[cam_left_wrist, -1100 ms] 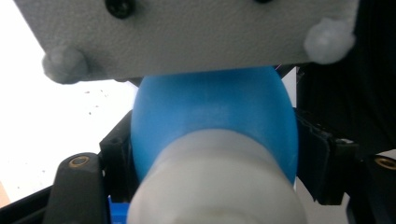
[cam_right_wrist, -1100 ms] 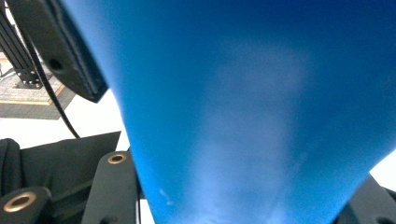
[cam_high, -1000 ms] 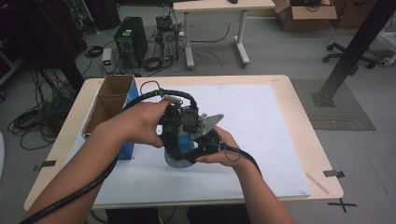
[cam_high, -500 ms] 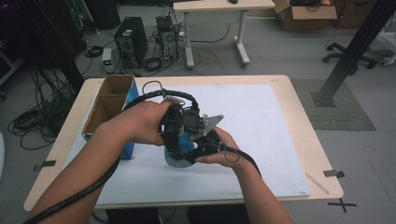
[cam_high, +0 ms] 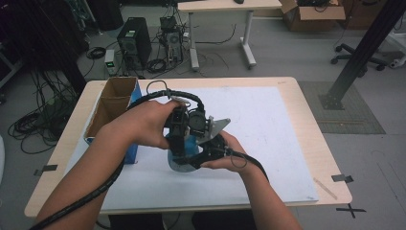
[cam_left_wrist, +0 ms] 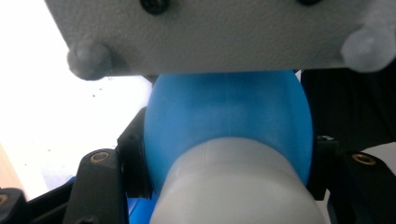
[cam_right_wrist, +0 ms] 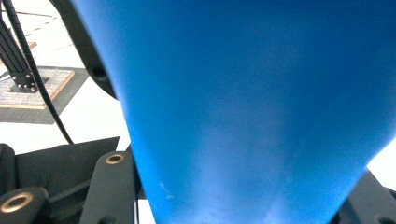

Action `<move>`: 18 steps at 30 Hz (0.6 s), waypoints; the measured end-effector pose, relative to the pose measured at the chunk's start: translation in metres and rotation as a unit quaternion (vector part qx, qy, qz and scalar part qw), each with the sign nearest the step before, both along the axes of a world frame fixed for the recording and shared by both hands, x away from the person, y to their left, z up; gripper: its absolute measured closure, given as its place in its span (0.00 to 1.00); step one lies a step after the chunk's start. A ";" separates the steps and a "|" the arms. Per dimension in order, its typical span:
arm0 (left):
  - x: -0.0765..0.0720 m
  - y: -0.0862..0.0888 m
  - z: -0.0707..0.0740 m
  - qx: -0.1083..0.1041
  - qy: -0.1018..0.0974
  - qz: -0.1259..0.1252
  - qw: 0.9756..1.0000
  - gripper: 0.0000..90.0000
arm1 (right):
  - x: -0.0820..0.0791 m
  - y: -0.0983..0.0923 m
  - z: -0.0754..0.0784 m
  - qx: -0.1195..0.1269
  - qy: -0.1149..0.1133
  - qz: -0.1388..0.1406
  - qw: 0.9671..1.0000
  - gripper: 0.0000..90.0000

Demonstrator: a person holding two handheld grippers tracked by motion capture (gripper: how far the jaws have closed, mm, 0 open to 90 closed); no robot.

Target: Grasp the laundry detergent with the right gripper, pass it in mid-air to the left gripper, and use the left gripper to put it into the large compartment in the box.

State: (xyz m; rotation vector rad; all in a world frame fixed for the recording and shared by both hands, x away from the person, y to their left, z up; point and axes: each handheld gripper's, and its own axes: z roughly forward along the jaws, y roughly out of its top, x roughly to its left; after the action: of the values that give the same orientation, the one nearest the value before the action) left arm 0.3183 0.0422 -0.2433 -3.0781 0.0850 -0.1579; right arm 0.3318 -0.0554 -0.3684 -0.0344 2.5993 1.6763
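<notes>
A blue plastic bottle with a whitish translucent cap (cam_left_wrist: 224, 140) is being held above the white-covered counter (cam_high: 268, 143), near its middle, between both hands. The left claw (cam_left_wrist: 226, 158) is being clamped on the bottle's rounded blue shoulder just above the cap, its jaws having just been closing onto it with the pads now pressing on either side. The right claw (cam_right_wrist: 243, 205) is being kept clenched on the bottle's blue tapering body, which is being seen close up between its black jaws. In the high view the bottle (cam_high: 184, 153) is being largely covered by the two claws, so its tilt cannot be told. The plastic is being judged light, smooth and likely slippery, with thin walls that may be yielding under pressure; the stiffer shoulder beside the cap is being judged the safer hold. An open cardboard box (cam_high: 112, 103) is standing at the counter's left edge.
</notes>
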 end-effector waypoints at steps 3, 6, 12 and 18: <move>-0.001 -0.002 -0.002 0.008 0.002 0.001 1.000 0.42 | -0.001 0.001 -0.003 0.007 0.006 -0.006 1.000 0.47; 0.000 -0.002 -0.002 0.011 0.005 0.002 1.000 0.42 | 0.000 0.000 -0.004 0.009 0.008 -0.011 1.000 0.42; -0.001 -0.003 0.000 0.013 0.008 0.005 1.000 0.42 | 0.000 -0.003 -0.010 0.026 0.029 -0.030 0.999 0.30; 0.002 -0.005 0.000 0.017 0.009 0.003 1.000 0.42 | 0.000 -0.008 -0.014 0.041 0.041 -0.042 0.997 0.24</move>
State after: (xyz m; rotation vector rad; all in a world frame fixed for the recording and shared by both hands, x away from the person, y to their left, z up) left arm 0.3198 0.0370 -0.2434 -3.0468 0.0776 -0.1260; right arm 0.3317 -0.0638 -0.3821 0.1488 2.5459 1.7894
